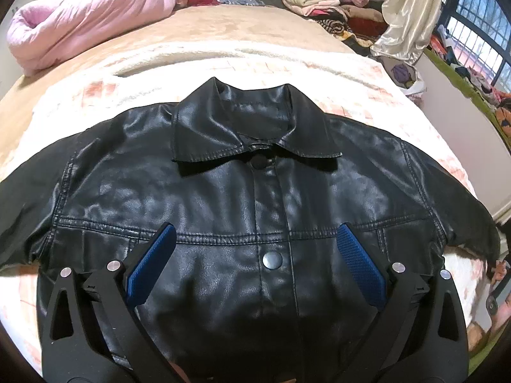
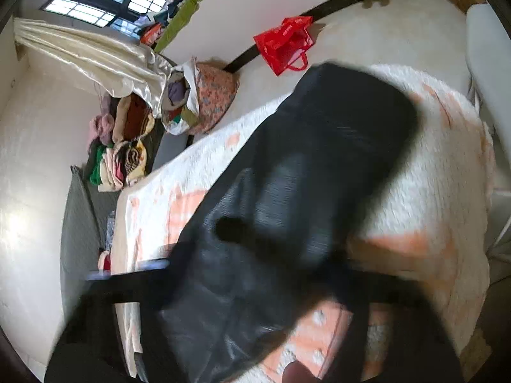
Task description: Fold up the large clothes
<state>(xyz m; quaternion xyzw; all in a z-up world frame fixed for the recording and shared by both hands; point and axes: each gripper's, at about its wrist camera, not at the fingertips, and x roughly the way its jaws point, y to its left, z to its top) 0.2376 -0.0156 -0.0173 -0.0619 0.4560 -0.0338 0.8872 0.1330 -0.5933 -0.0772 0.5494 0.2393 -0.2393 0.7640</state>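
A black leather jacket (image 1: 230,185) lies flat and buttoned on the white and orange blanket (image 1: 367,79) of a bed, collar away from me, sleeves spread to both sides. My left gripper (image 1: 255,239) hovers over the jacket's chest, its blue pads (image 1: 361,265) wide apart and empty. The right wrist view is blurred by motion. It shows a black sleeve (image 2: 319,159) of the jacket stretched across the blanket (image 2: 431,191). My right gripper's dark fingers (image 2: 127,281) are smeared, and I cannot tell whether they hold the sleeve.
A pink quilt (image 1: 80,22) lies at the bed's far left. Stacks of folded clothes (image 1: 325,0) sit beyond the bed. A cream curtain (image 1: 408,16) hangs by the window. A red bag (image 2: 286,44) and a floral sack (image 2: 207,95) stand on the floor.
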